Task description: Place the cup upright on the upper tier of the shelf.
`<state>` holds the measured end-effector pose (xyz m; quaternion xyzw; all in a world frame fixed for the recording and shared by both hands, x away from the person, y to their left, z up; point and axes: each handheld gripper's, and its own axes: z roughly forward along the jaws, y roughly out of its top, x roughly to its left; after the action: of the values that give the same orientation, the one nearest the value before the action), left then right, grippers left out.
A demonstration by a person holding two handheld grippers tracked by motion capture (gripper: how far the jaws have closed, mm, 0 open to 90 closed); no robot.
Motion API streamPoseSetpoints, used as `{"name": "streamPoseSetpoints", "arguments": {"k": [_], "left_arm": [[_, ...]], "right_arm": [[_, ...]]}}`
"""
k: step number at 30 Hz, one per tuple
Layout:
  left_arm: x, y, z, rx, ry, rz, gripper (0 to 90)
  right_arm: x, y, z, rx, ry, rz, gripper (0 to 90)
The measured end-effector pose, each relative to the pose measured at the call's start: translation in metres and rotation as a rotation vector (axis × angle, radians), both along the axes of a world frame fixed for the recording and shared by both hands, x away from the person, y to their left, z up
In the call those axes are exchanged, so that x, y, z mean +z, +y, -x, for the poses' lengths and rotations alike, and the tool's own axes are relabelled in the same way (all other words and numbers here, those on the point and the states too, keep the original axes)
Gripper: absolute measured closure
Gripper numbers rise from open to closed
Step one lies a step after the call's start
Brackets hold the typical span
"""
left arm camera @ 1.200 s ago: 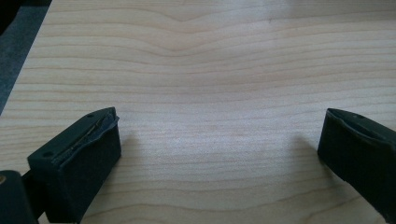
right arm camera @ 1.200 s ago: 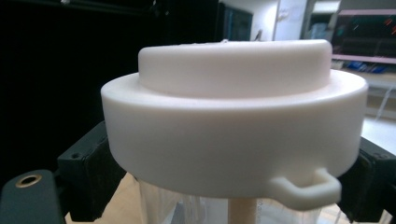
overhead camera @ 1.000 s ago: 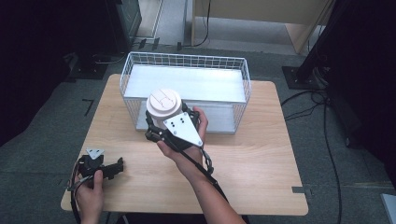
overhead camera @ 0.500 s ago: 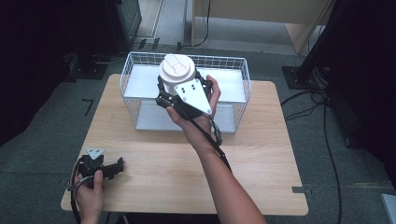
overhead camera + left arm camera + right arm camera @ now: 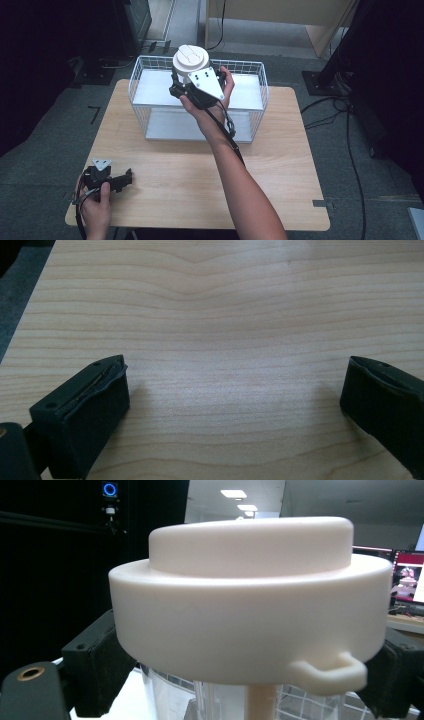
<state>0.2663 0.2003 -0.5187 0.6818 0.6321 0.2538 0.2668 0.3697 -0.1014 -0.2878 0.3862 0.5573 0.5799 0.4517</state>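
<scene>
Spanning the far half of the wooden table (image 5: 200, 170), a white wire basket (image 5: 260, 100) waits as the right gripper (image 5: 192, 85) holds a clear container with a white lid (image 5: 191, 59) above its rear rim, jaws clamped on the body just under the lid. Lowering it well likely means keeping it upright, clearing the wires, and releasing only once it rests. The left gripper (image 5: 107, 177) rests near the table's front corner, jaws wide apart.
</scene>
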Motion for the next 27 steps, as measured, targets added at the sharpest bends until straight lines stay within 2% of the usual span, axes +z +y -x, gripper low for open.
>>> {"name": "streamPoseSetpoints", "arguments": {"k": [4,9,11,12,13,14,15,22,25,27], "left_arm": [[0.0,0.0,0.0,0.001,-0.001,0.001,0.0],[0.0,0.0,0.0,0.002,-0.003,0.001,0.0],[0.0,0.0,0.0,0.002,-0.003,0.001,0.0],[0.0,0.0,0.0,0.002,-0.004,0.001,0.0],[0.0,0.0,0.0,0.002,-0.004,0.001,0.0],[0.0,0.0,0.0,0.002,-0.003,0.001,0.0],[0.0,0.0,0.0,0.002,-0.004,0.001,0.0],[0.0,0.0,0.0,0.002,-0.003,0.001,0.0],[0.0,0.0,0.0,0.002,-0.004,0.001,0.0],[0.0,0.0,0.0,0.002,-0.004,0.001,0.0]], "right_arm": [[0.0,-0.002,-0.019,-0.024,0.0,-0.009,10.7],[-0.002,-0.003,-0.035,-0.057,0.014,-0.052,10.8],[-0.002,-0.003,-0.038,-0.06,0.01,-0.05,11.0],[-0.004,-0.002,-0.043,-0.08,0.012,-0.042,15.5],[-0.004,-0.002,-0.043,-0.08,0.012,-0.042,15.5],[-0.005,-0.002,-0.046,-0.084,0.011,-0.049,15.5],[-0.008,-0.005,-0.051,-0.078,0.012,-0.086,15.5],[-0.009,-0.008,-0.054,-0.073,0.001,-0.084,15.4],[-0.009,-0.01,-0.053,-0.059,0.013,-0.086,15.3],[-0.008,-0.012,-0.053,-0.049,0.021,-0.07,14.7]]}}
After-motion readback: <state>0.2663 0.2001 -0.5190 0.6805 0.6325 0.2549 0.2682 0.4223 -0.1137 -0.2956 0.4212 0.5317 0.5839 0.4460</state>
